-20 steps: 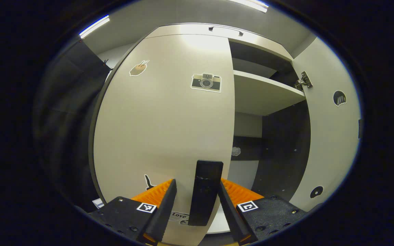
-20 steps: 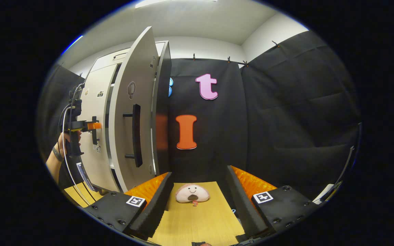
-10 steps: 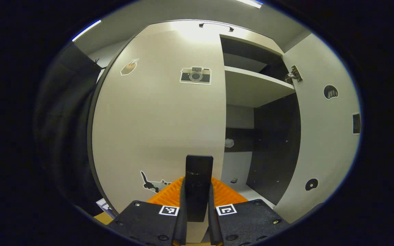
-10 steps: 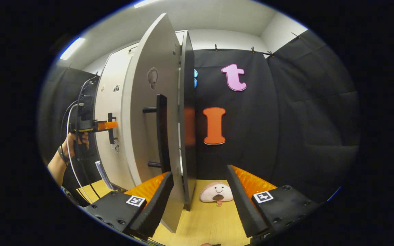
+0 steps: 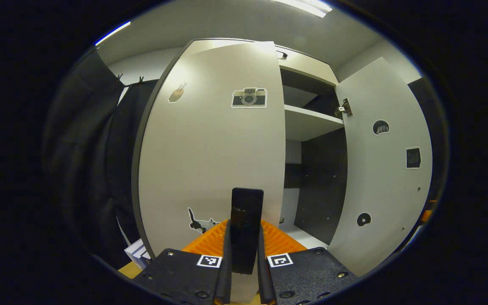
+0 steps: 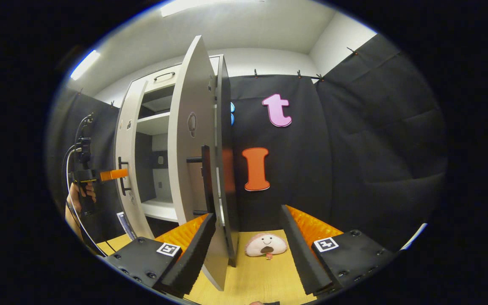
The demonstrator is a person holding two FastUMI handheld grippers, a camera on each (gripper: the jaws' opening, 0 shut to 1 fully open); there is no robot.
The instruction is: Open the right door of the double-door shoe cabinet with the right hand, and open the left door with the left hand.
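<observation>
The white left door point(image 5: 210, 152), marked by a camera sticker, stands partly swung out. Its black bar handle point(image 5: 246, 228) is pinched between the fingers of my left gripper point(image 5: 244, 232), which is shut on it. The right door point(image 5: 384, 169) stands wide open, baring the shelves point(image 5: 311, 123). In the right gripper view that right door point(image 6: 191, 148) is edge-on with its handle point(image 6: 206, 178) just left of my right gripper point(image 6: 247, 214), which is open and holds nothing. Farther left, a hand holds the left gripper point(image 6: 112, 174) at the left door's handle point(image 6: 122, 176).
A pink plush toy point(image 6: 266, 245) lies on the yellow floor point(image 6: 261, 279) beside the right door's lower edge. Black cloth walls point(image 6: 354, 148) close in the booth behind and to the right. A small box point(image 5: 136, 252) sits low by the cabinet's left side.
My left gripper closed on the left door's handle and has pulled that door outward. The right gripper stayed open and drew slightly back from the open right door.
</observation>
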